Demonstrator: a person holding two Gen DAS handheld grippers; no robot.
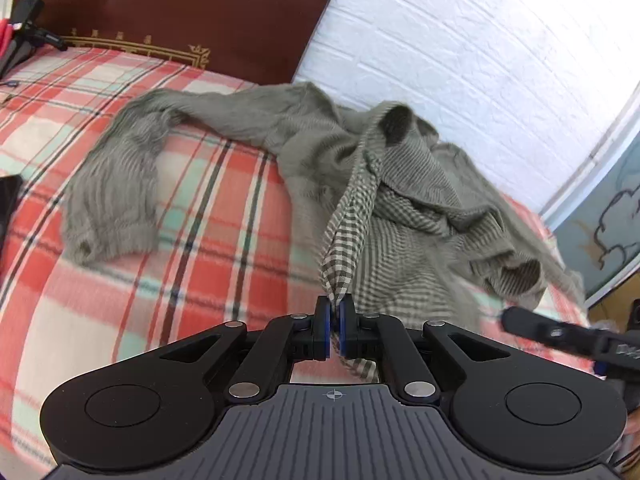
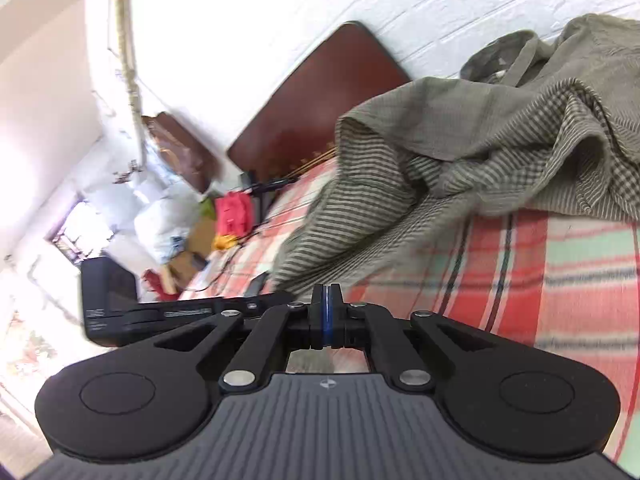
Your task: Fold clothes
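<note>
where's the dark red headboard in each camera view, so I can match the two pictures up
Left wrist: headboard fills the top left, behind the plaid blanket.
Right wrist: headboard sits tilted at upper centre, left of the checked shirt.
Shared landmark: the white brick wall behind the bed.

The bed [image 1: 120,240] is the landmark. A shirt [image 1: 300,152] lies crumpled on the bed, towards its far side, one sleeve reaching left across the blanket [image 1: 208,216]. Behind the bed's far left end stands the headboard [image 1: 180,12], against the brick wall [image 1: 460,40] that runs behind the bed. From the shirt a strip of its cloth runs toward the near side of the bed into the left gripper [image 1: 334,312]. In the right wrist view, the right gripper [image 2: 327,308] is above the bed's near part, just before the shirt's edge, and bags [image 2: 160,220] lie beyond the bed's left end.
</note>
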